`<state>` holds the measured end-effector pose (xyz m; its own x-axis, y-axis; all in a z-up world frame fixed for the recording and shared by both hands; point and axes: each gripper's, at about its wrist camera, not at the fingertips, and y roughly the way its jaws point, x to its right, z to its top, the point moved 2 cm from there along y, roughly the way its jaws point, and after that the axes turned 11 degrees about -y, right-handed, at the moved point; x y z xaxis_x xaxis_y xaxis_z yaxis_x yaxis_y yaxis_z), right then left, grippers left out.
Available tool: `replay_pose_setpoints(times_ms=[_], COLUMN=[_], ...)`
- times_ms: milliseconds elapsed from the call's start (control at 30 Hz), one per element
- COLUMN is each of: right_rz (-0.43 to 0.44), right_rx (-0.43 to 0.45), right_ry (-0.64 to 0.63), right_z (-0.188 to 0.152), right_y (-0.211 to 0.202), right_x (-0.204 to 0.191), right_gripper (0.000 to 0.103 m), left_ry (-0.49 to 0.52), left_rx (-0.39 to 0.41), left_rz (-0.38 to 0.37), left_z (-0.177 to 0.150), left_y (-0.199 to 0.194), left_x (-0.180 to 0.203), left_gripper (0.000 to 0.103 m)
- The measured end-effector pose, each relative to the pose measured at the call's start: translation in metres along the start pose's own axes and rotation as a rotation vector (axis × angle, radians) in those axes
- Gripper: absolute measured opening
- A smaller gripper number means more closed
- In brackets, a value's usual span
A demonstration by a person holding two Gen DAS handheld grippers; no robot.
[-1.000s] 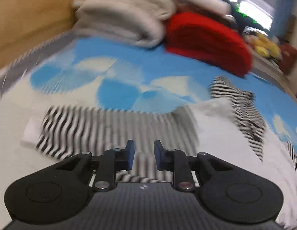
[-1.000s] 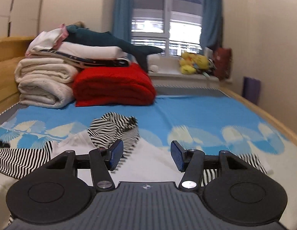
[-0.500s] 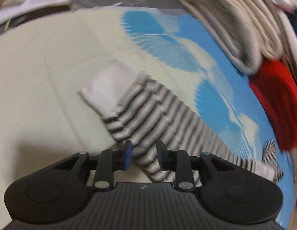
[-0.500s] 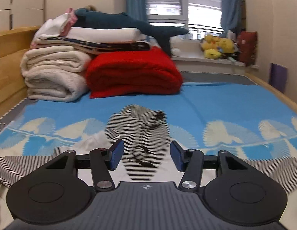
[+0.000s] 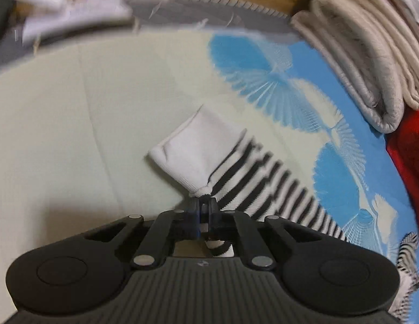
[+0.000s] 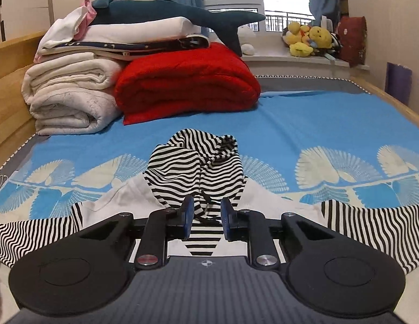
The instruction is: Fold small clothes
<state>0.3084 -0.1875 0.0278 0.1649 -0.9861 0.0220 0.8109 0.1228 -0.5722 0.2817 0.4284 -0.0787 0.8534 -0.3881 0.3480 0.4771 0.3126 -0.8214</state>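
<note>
While the left gripper [image 5: 202, 205] tilts steeply down at the bed, its jaws have just closed, pinching the corner of the white cuff [image 5: 194, 148] that ends a striped sleeve [image 5: 266, 186]; a small bunch of white fabric bulges out past the tips. The right gripper [image 6: 206, 213] points more shallowly, low over the garment's middle, and its jaws have just been closing too. They stand narrowly apart with a gap between the blue pads [image 6: 188, 217], and striped cloth and a dark drawstring lie between them; whether the pads press on any fabric I cannot tell.

The small hooded top [image 6: 198, 172] lies spread on the blue-and-cream bedspread [image 6: 317, 129], its body white, its hood and both sleeves black-and-white striped. The hood is crumpled in a heap just beyond the right gripper, and the sleeves stretch out flat to either side. Folded cream blankets [image 6: 69, 100] and a red blanket [image 6: 188, 81] are stacked farther back.
</note>
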Motion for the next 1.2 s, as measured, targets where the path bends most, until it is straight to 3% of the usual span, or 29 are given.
replay_pose_setpoints(times_ms=[100, 233, 300, 367, 433, 467, 567, 633, 767, 867, 1000, 1200], right_rz=[-0.007, -0.028, -0.034, -0.047, -0.054, -0.053, -0.046, -0.041, -0.035, -0.025, 0.014, 0.01], right_rx=[-0.012, -0.057, -0.086, -0.116, -0.137, -0.148, -0.171, -0.182, -0.223, -0.259, -0.332, -0.382], right_ry=[-0.022, 0.001, 0.03, 0.066, 0.113, 0.142, 0.238, 0.301, 0.388, 0.458, 0.635, 0.741], right_z=[-0.006, -0.021, -0.029, -0.037, -0.043, -0.046, -0.053, -0.058, -0.07, -0.083, -0.101, -0.11], right_y=[-0.005, -0.012, -0.013, -0.013, -0.014, -0.014, -0.013, -0.01, 0.008, 0.027, 0.058, 0.098], right_x=[0.006, 0.02, 0.027, 0.033, 0.038, 0.042, 0.053, 0.06, 0.07, 0.077, 0.087, 0.088], right_gripper=[0.007, 0.005, 0.005, 0.006, 0.007, 0.008, 0.022, 0.023, 0.023, 0.023, 0.023, 0.024], left_ry=[0.152, 0.333, 0.42, 0.523, 0.592, 0.593, 0.529, 0.512, 0.577, 0.535, 0.56, 0.569], left_rx=[0.14, 0.146, 0.035, -0.198, -0.382, -0.388, -0.337, -0.275, -0.179, -0.194, -0.176, -0.174], left_rz=[-0.091, -0.431, -0.619, -0.808, -0.904, -0.905, -0.808, -0.699, -0.455, -0.447, -0.453, -0.458], left_z=[-0.026, -0.106, -0.159, -0.216, -0.254, -0.261, -0.257, -0.245, -0.228, -0.211, -0.205, -0.203], left_y=[-0.046, -0.122, -0.151, -0.167, -0.172, -0.173, -0.161, -0.146, -0.114, -0.1, -0.094, -0.097], left_x=[0.051, 0.129, 0.16, 0.187, 0.199, 0.198, 0.19, 0.183, 0.18, 0.181, 0.188, 0.195], left_gripper=[0.003, 0.002, 0.002, 0.009, 0.013, 0.014, 0.016, 0.016, 0.017, 0.017, 0.017, 0.017])
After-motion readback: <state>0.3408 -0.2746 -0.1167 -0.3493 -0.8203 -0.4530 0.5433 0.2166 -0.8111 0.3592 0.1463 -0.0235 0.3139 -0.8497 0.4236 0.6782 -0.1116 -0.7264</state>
